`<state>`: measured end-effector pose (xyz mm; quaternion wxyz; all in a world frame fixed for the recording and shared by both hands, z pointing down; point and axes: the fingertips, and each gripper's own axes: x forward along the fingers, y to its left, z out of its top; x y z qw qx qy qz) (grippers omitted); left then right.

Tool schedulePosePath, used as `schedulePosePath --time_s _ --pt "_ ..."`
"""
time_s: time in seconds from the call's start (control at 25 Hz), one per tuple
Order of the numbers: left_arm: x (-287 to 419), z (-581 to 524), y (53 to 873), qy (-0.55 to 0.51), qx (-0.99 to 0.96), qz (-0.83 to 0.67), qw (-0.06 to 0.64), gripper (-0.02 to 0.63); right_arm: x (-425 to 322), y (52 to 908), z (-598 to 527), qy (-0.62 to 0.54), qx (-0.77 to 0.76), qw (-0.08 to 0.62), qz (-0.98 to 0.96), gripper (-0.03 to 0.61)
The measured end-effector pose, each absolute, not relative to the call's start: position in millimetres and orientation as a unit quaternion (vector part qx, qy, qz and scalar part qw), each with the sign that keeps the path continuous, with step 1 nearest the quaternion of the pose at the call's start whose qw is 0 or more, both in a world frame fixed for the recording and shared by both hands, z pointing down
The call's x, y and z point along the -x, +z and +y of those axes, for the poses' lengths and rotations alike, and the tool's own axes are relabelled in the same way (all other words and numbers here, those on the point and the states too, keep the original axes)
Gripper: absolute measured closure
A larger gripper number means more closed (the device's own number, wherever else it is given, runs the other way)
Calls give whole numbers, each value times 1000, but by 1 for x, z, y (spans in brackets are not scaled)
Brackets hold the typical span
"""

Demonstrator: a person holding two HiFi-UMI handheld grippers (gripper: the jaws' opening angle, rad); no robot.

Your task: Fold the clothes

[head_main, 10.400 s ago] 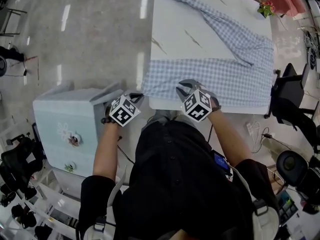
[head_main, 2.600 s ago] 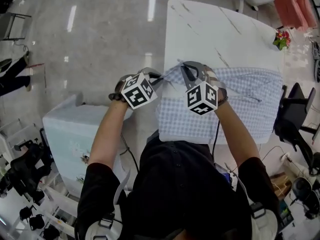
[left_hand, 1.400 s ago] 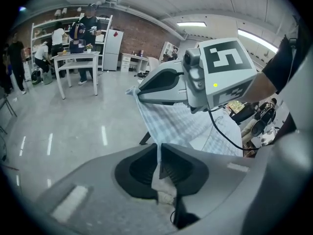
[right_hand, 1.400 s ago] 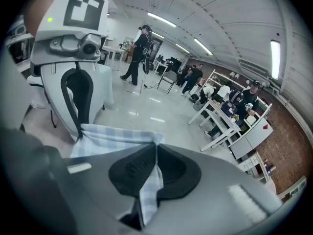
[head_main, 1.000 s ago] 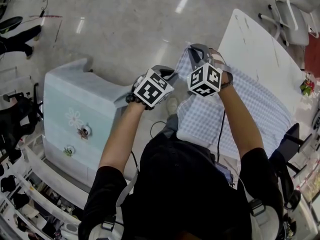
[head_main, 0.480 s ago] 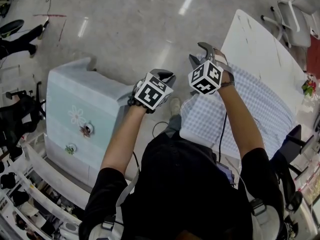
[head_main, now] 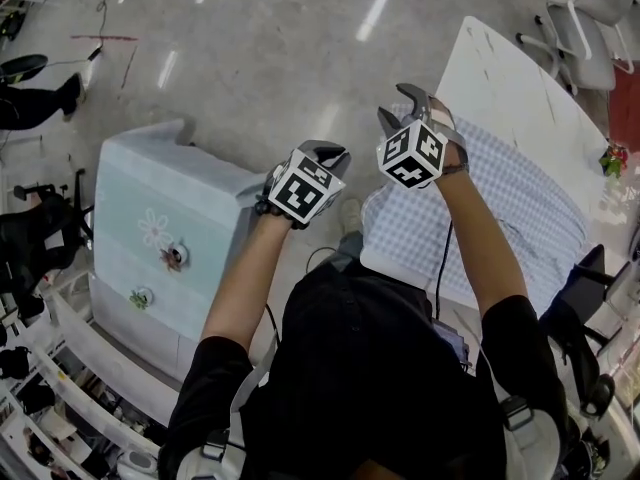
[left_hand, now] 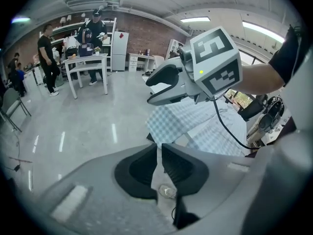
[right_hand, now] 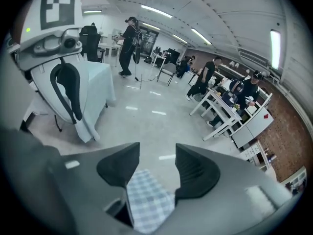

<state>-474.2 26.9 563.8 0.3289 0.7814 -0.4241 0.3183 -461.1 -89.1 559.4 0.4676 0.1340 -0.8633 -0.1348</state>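
Right gripper (head_main: 398,106) jaws have just opened, with the checked shirt (head_main: 500,203) loose under them. Left gripper (head_main: 325,151) is closed on nothing. Shirt lies on the white table (head_main: 505,73), stretching from ten to four o'clock.

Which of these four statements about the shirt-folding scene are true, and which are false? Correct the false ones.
1. The checked shirt lies on the white table. True.
2. The right tongs are clamped on the shirt. False: their jaws stand apart, having just been opening. Checked cloth shows low between them, but the pads do not press on it.
3. The left tongs are shut and hold no cloth. True.
4. The pale blue cabinet stands on the person's right. False: it stands on the left, beside the left tongs.
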Motion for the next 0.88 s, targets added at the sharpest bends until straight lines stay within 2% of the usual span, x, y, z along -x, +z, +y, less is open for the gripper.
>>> schedulePosePath --time_s 0.16,0.52,0.88 --pt "455 30 552 330 -792 -403 320 566 424 548 -77 -122 -158 473 -858 354" --pt "377 9 533 341 -838 -349 245 565 319 527 -60 -82 -244 470 -844 370" --pt "253 39 534 369 -875 -247 194 563 181 545 -5 -16 -304 486 -819 371"
